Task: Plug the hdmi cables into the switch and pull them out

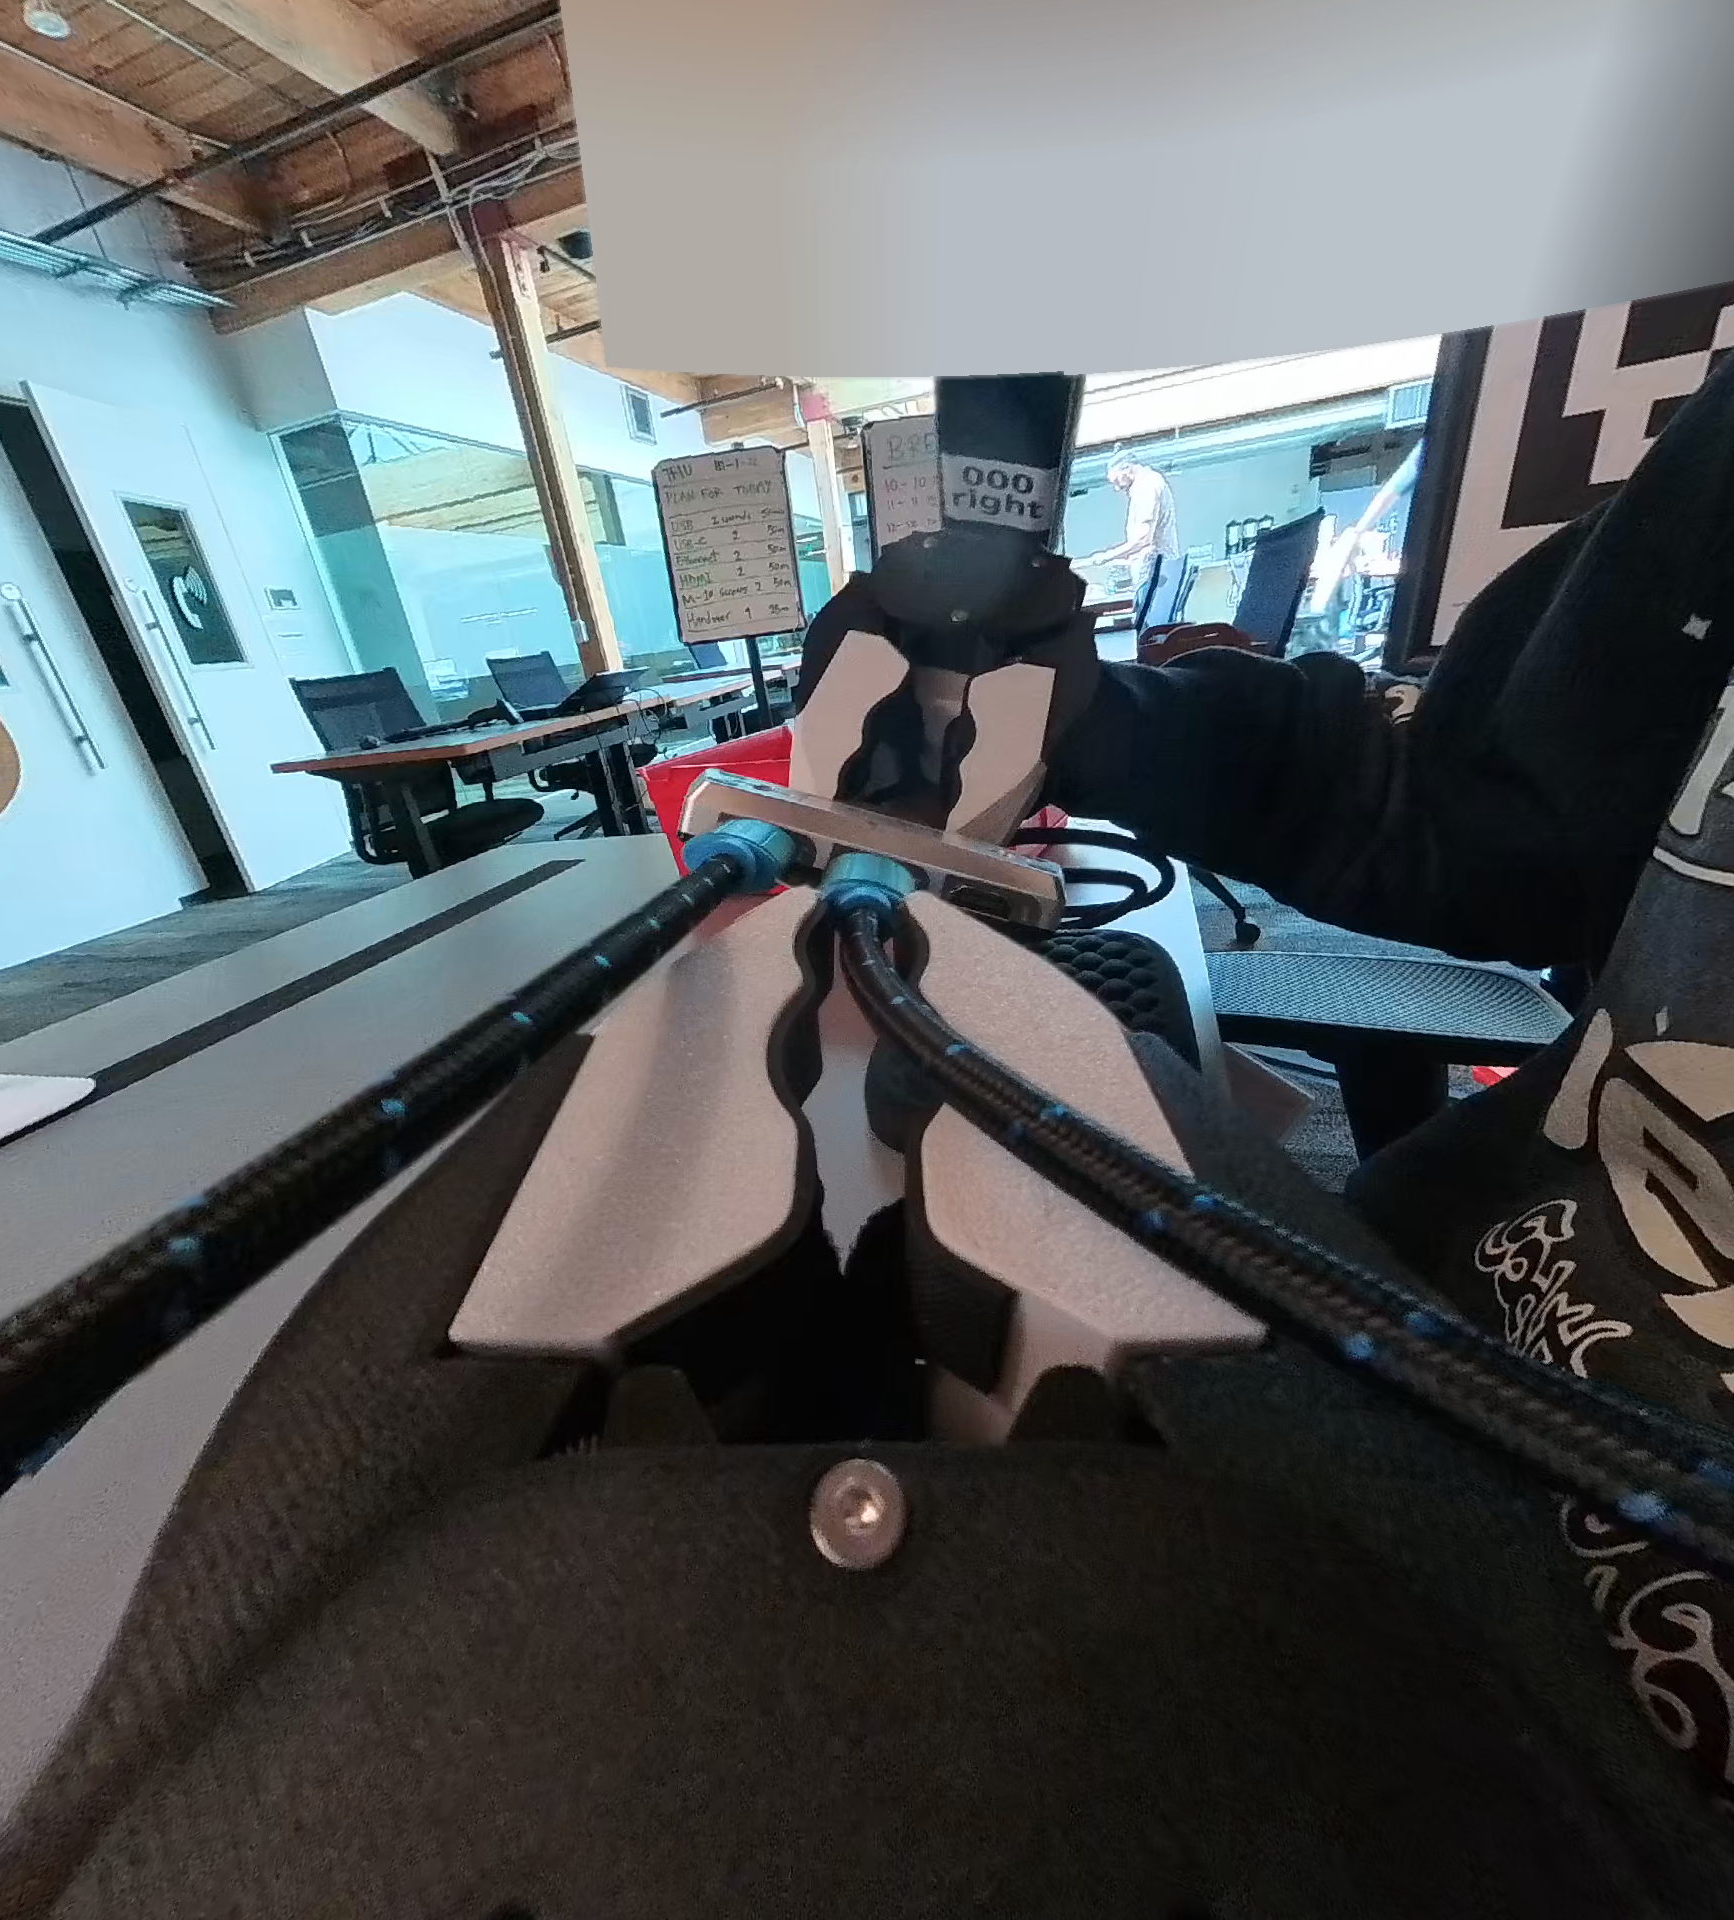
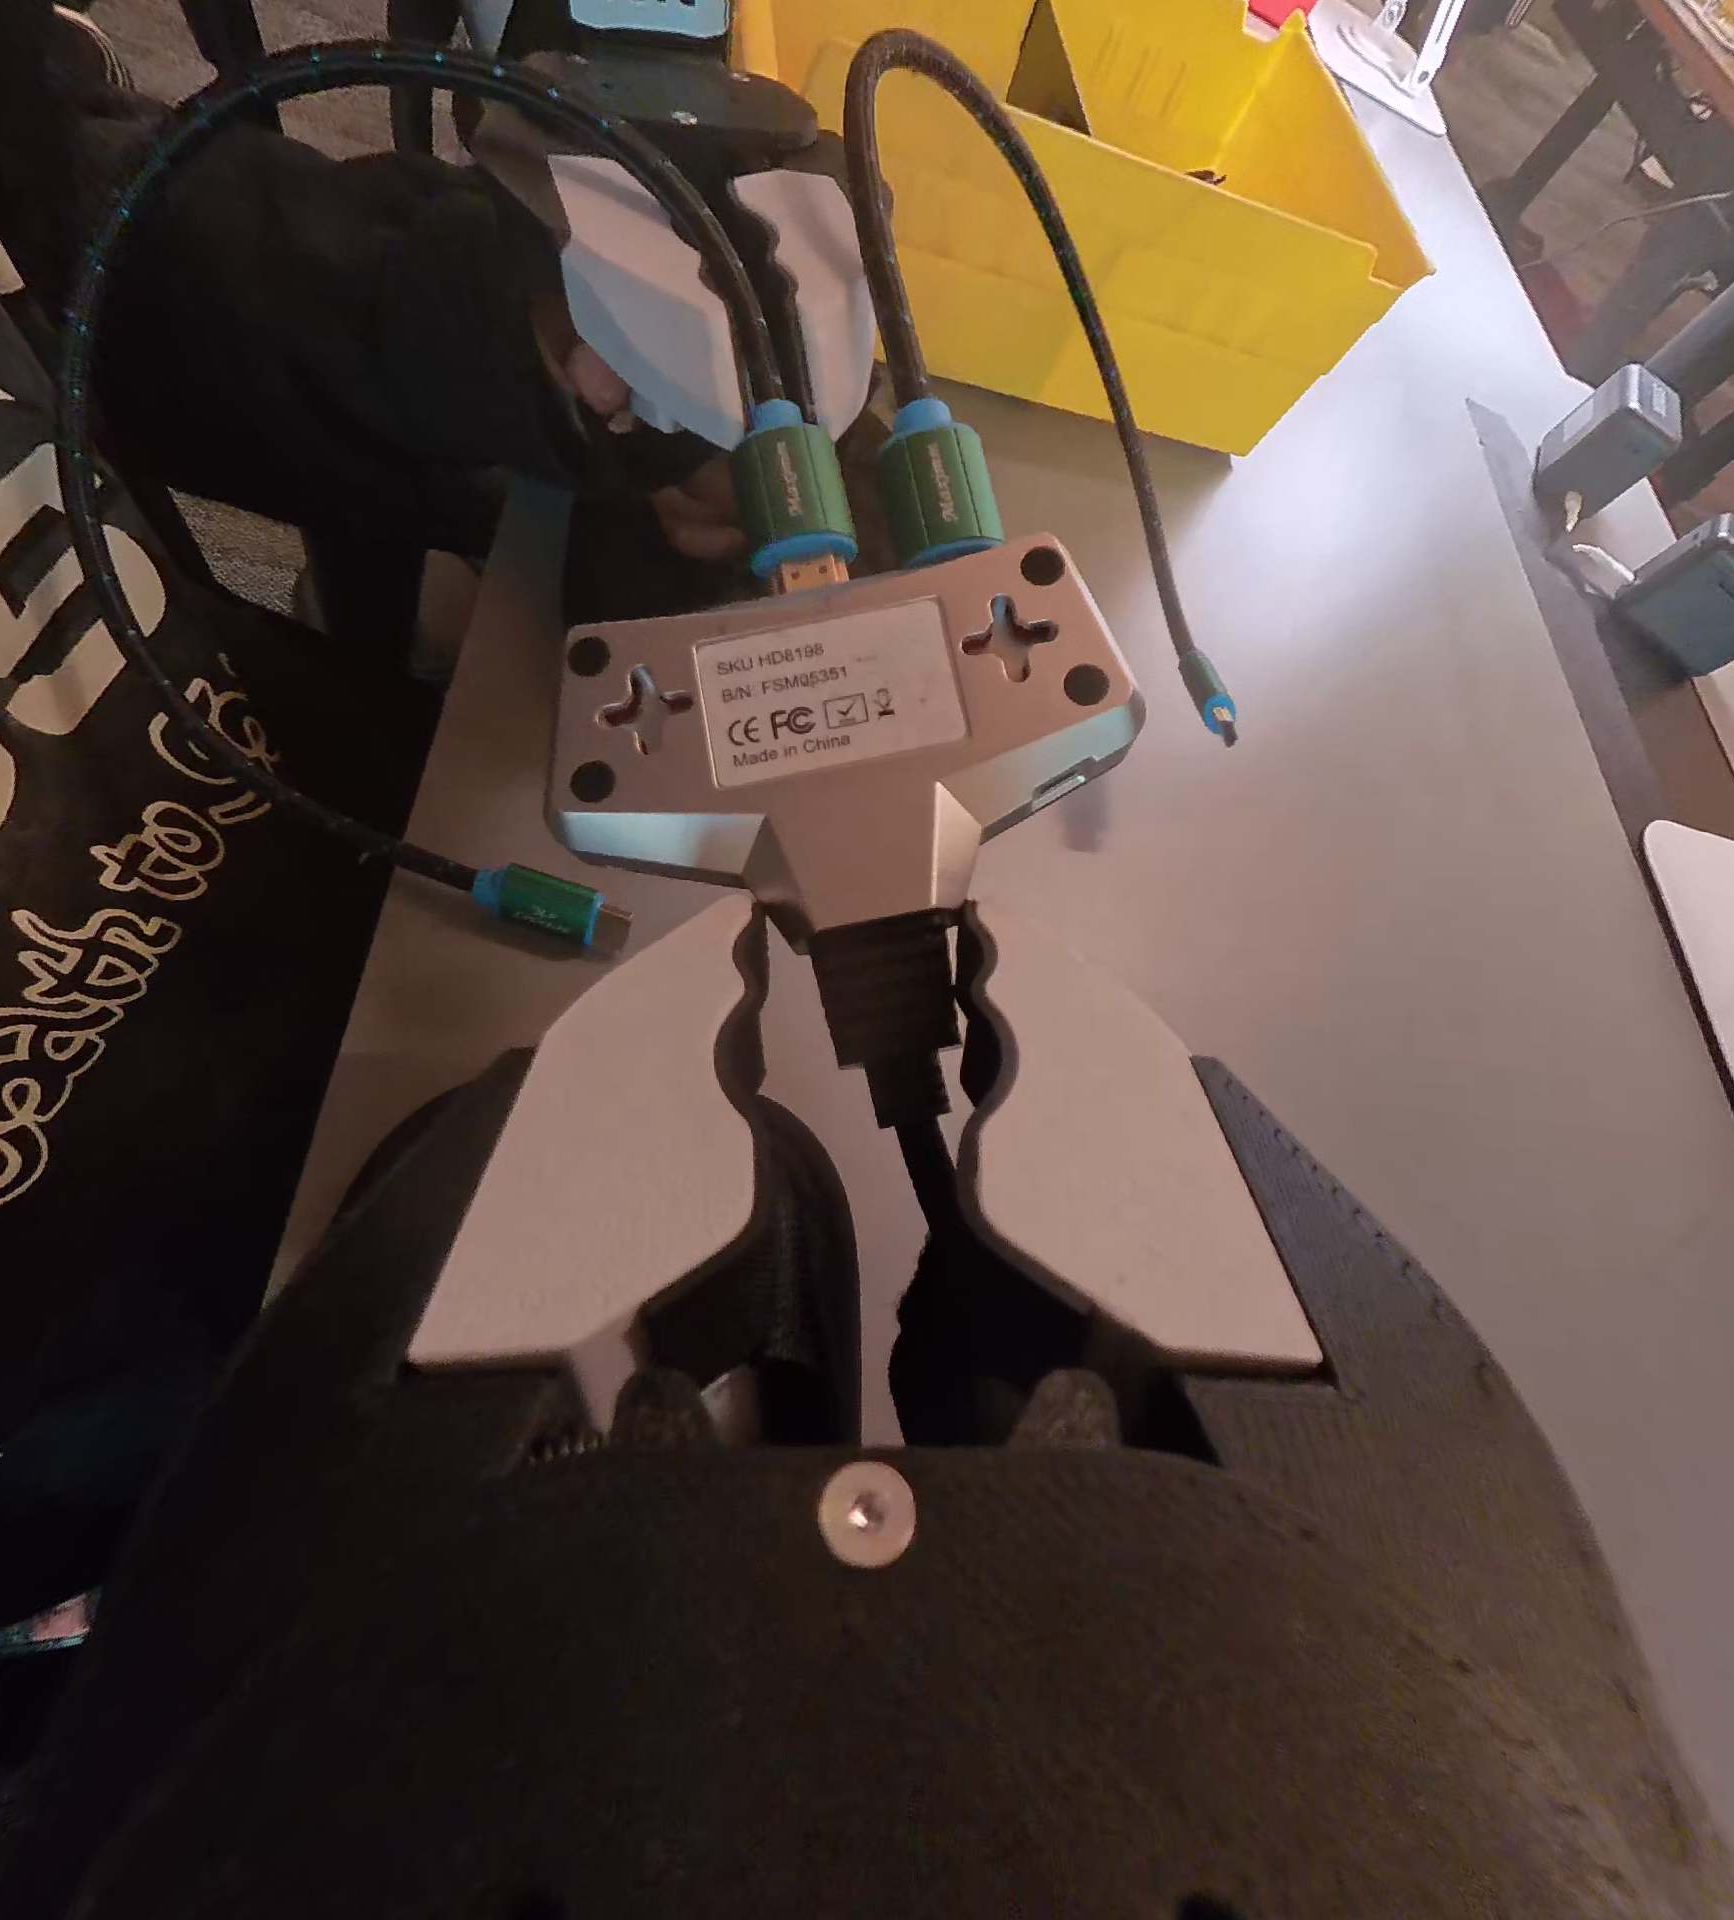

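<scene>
The silver HDMI switch [image 2: 842, 707] is held above the table with its labelled underside showing in the right wrist view. My right gripper [image 2: 868, 925] is shut on its stem and black strain relief. Two black braided HDMI cables with green plugs enter its far edge. The right plug [image 2: 941, 488] sits fully in. The left plug [image 2: 795, 499] is partly out, with its gold connector showing. My left gripper [image 2: 764, 384] is shut on that cable just behind the plug. The left wrist view shows my left gripper [image 1: 868, 925] on the cable, the switch [image 1: 873, 842] and the right gripper [image 1: 930, 790] beyond it.
A yellow bin [image 2: 1154, 260] stands on the grey table [image 2: 1362, 935] behind the switch. The cables' loose ends [image 2: 551, 914] [image 2: 1216, 717] hang near the table. Grey battery packs [image 2: 1715, 603] lie at the right. A red bin [image 1: 728, 769] and an office chair [image 1: 1362, 997] are nearby.
</scene>
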Demonstrator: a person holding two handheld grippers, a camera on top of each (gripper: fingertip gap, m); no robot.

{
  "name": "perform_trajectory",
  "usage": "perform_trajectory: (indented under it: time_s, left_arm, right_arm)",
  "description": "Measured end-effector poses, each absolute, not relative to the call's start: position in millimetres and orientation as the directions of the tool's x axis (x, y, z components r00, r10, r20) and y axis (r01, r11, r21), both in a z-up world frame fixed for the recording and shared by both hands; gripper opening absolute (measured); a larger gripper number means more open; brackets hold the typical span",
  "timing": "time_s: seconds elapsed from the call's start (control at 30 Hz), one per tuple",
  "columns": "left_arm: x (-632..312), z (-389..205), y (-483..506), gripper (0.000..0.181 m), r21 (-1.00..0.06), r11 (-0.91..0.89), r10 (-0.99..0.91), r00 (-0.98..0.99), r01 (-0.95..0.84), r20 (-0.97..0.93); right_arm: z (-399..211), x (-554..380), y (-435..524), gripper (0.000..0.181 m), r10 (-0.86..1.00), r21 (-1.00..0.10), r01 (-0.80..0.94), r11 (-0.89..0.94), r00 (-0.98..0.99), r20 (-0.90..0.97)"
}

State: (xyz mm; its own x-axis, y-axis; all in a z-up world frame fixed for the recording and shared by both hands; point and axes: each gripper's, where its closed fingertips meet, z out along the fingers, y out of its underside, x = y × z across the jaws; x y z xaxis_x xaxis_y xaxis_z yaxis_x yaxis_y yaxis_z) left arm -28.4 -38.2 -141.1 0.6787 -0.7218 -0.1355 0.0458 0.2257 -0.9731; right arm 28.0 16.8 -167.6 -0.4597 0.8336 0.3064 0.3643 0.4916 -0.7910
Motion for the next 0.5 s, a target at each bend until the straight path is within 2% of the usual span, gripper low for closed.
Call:
perform_trajectory:
  time_s: [0.5]
  left_arm:
    - [-27.6, -140.9, -40.8, 0.01, -0.969, 0.241, -0.73, 0.667, 0.049, -0.148]
  right_arm:
    - [-161.7, 26.6, 7.9, 0.035, 0.845, -0.811, 0.352, 0.467, -0.447, 0.293]
